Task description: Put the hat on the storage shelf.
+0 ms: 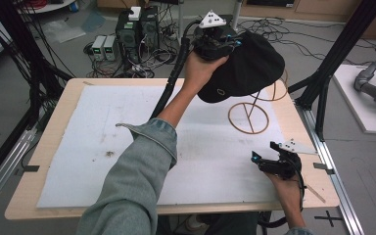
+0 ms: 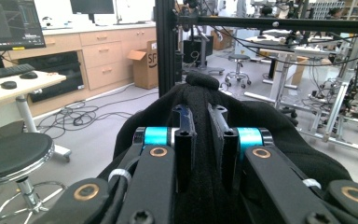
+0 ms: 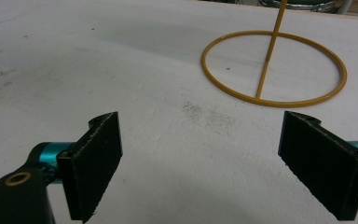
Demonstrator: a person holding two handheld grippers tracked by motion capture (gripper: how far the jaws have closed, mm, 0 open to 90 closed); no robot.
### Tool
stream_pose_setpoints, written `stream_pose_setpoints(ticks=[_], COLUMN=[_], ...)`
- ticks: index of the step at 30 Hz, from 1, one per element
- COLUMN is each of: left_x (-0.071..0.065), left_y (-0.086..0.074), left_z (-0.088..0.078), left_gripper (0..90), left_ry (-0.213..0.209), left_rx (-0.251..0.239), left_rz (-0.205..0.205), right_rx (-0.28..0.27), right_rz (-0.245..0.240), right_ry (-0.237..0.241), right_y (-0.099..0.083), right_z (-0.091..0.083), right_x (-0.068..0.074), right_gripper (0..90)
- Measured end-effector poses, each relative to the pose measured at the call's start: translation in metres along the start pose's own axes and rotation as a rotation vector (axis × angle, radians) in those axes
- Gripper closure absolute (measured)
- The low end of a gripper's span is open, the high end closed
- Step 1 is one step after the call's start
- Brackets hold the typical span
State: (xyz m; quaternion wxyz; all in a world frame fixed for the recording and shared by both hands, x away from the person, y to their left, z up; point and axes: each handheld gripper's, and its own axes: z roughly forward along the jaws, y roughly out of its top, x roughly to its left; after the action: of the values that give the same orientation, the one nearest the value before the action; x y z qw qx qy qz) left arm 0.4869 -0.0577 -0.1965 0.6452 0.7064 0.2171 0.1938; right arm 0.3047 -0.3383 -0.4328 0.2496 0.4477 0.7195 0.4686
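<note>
The left tongs (image 1: 219, 43) pinch the black hat (image 1: 252, 66) high above the wire stand (image 1: 248, 116) while the right tongs (image 1: 269, 159) wait open, so a bump could tip the stand.

A grey-green sleeve (image 1: 137, 161) with turned-back cuff is worn; black jaws, teal collars and brass-ringed screws are seen on the left gripper (image 2: 200, 135).
</note>
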Motion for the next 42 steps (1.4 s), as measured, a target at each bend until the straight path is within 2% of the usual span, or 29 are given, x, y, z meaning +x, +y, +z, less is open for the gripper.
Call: stream_pose_setpoints(ticks=[8, 19, 35, 42], left_x=[-0.001, -0.009, -0.018, -0.018], left_y=[-0.009, -0.021, -0.039, -0.043], left_z=[0.013, 0.032, 0.055, 0.060], left_gripper=[81.8, 81.3, 80.7, 79.8], left_ry=[-0.052, -0.091, -0.121, -0.132], left_rx=[0.005, 0.030, 0.080, 0.090], left_rz=[-0.010, 0.000, -0.007, -0.008], right_rx=[0.000, 0.006, 0.005, 0.004], right_rz=[-0.004, 0.003, 0.006, 0.005], right_ry=[0.006, 0.006, 0.004, 0.002], right_y=[-0.001, -0.001, -0.001, -0.002], right_z=[0.001, 0.000, 0.000, 0.000], right_x=[-0.001, -0.001, -0.003, -0.005], right_gripper=[13.3, 13.3, 13.3, 13.2])
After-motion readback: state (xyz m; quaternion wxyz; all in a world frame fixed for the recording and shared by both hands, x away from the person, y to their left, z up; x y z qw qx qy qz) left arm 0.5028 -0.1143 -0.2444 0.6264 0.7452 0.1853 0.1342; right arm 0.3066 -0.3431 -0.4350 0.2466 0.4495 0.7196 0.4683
